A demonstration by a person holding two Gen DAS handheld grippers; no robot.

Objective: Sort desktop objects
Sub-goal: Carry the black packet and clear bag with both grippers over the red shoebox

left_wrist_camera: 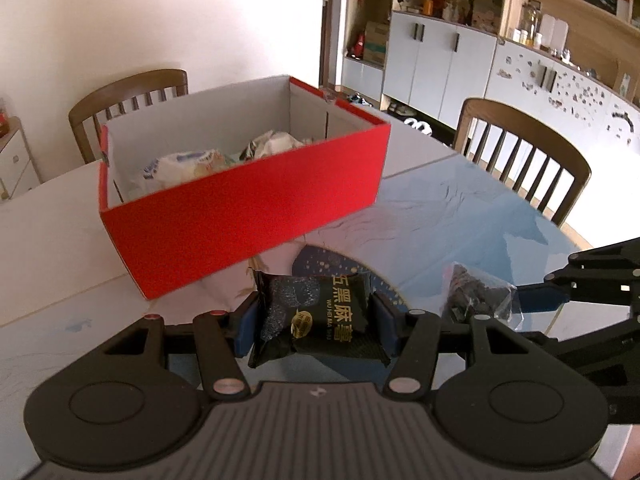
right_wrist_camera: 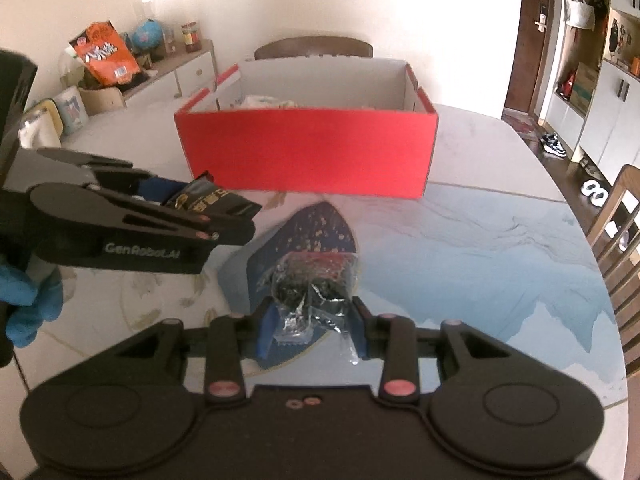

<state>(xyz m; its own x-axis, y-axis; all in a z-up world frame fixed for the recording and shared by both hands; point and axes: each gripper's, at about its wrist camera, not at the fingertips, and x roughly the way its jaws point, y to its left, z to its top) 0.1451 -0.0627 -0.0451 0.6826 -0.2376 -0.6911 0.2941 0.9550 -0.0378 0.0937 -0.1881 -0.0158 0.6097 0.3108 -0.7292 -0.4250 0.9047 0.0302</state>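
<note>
My left gripper is shut on a black snack packet with gold lettering, held above the table just short of the red box. It also shows in the right wrist view with the packet. My right gripper is shut on a clear-wrapped dark snack, held above the table, in front of the red box. The same snack shows in the left wrist view. White snack bags lie inside the box.
The table has a white and blue patterned top with a dark blue patch. Wooden chairs stand behind and to the right. A sideboard with an orange bag stands far left. Cabinets line the back.
</note>
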